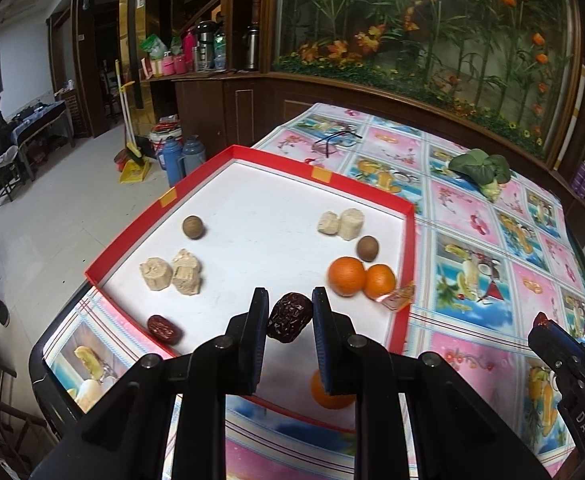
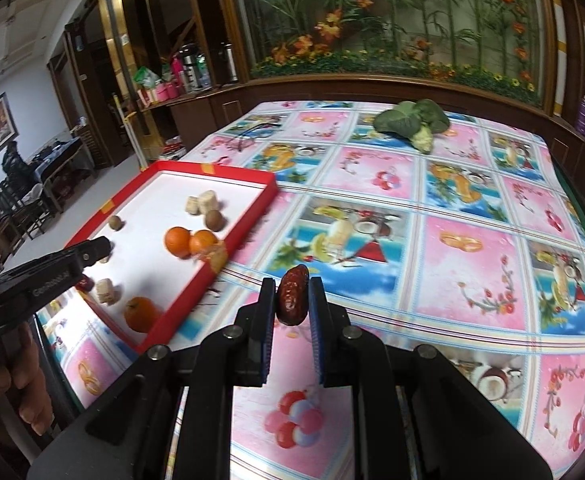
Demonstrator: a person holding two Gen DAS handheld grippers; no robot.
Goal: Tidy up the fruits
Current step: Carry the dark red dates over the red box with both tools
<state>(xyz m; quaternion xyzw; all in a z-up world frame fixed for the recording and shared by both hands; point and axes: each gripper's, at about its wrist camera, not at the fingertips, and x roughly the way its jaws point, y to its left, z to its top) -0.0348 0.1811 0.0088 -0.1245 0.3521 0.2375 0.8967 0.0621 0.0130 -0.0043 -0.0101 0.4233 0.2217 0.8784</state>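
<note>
A red-rimmed white tray [image 1: 320, 174] [image 2: 228, 172] lies on the table's left part. It holds two oranges [image 1: 346, 276] [image 2: 178, 242], a third orange [image 1: 330, 396] [image 2: 140, 314] near its front edge, two brown round fruits [image 1: 193, 227], pale cut chunks [image 1: 172, 274] and a red date [image 1: 164, 329]. My left gripper [image 1: 290, 318] is shut on a dark red date [image 1: 290, 318] above the tray's front. My right gripper [image 2: 291, 300] is shut on another red date [image 2: 291, 300] above the tablecloth, right of the tray. The left gripper shows in the right wrist view [image 2: 100, 250], and the right gripper at the edge of the left wrist view [image 1: 544, 332].
A leafy green vegetable [image 1: 482, 170] [image 2: 414, 122] lies at the table's far side. Black-rimmed glasses [image 1: 334, 140] lie behind the tray. A torn orange wrapper [image 1: 400, 298] [image 2: 216, 258] hangs on the tray's right rim. The flowered tablecloth [image 2: 452, 240] stretches to the right. A wooden cabinet stands behind.
</note>
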